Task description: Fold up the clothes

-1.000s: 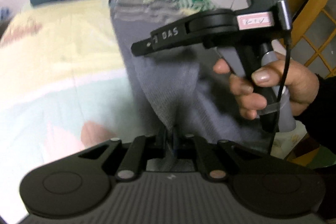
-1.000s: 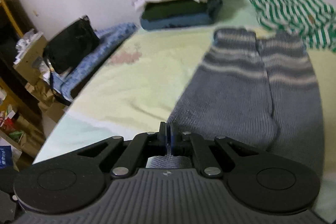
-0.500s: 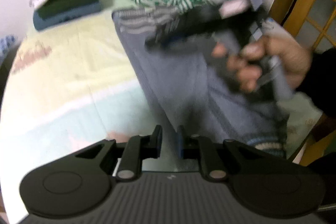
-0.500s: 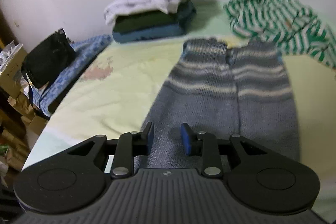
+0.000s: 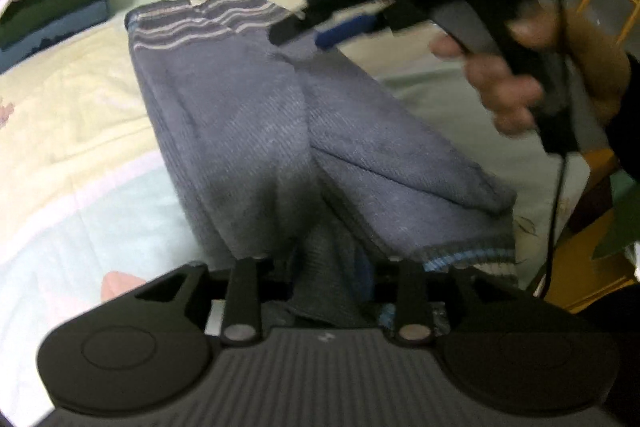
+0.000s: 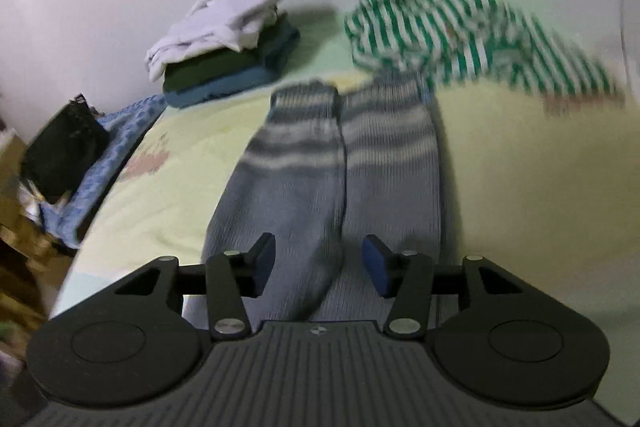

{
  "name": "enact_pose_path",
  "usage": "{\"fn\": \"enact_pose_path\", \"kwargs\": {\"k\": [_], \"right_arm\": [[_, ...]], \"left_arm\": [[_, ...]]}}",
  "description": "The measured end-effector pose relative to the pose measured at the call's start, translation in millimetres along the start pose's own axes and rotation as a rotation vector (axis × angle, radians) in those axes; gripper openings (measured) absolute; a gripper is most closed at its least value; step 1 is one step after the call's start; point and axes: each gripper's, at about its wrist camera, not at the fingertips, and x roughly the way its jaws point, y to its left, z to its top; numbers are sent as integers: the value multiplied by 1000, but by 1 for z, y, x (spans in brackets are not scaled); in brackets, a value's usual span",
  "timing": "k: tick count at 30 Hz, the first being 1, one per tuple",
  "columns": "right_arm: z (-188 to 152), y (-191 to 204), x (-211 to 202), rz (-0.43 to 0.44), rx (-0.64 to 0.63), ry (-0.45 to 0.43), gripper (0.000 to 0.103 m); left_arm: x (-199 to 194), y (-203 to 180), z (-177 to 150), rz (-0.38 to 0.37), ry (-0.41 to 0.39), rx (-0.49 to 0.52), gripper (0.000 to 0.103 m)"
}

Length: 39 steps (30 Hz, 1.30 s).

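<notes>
Lying lengthwise on the pale yellow-green bed [image 6: 500, 167], the grey knitted sweater with pale striped cuffs [image 6: 320, 179] has its sleeves side by side, apparently to narrow it. The left tool [image 5: 332, 279] has its fingers parted with sweater fabric bunched between them; whether it pinches cannot be told. The right tool [image 6: 319, 263] hovers spread wide, holding nothing.

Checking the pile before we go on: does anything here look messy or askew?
Yes: the green striped shirt lies crumpled beyond the grey sweater, unlike the neat folded stack, whose white top piece sits rumpled.
</notes>
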Motion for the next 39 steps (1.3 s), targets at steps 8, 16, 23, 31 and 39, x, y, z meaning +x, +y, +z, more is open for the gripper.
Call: {"fn": "enact_pose_path", "kwargs": {"k": [8, 16, 23, 31, 39], "right_arm": [[-13, 7, 34, -92, -16, 4, 23], [-14, -18, -12, -154, 85, -77, 30], [-37, -42, -53, -194, 187, -128, 38], [-35, -53, -58, -197, 105, -100, 39], [-47, -50, -49, 10, -7, 80, 40]], "left_arm": [[-14, -5, 9, 35, -19, 97, 31], [3, 46, 66, 123, -103, -3, 27], [49, 77, 81, 252, -59, -64, 13], [29, 56, 88, 245, -103, -32, 16], [38, 10, 57, 256, -33, 10, 25]]}}
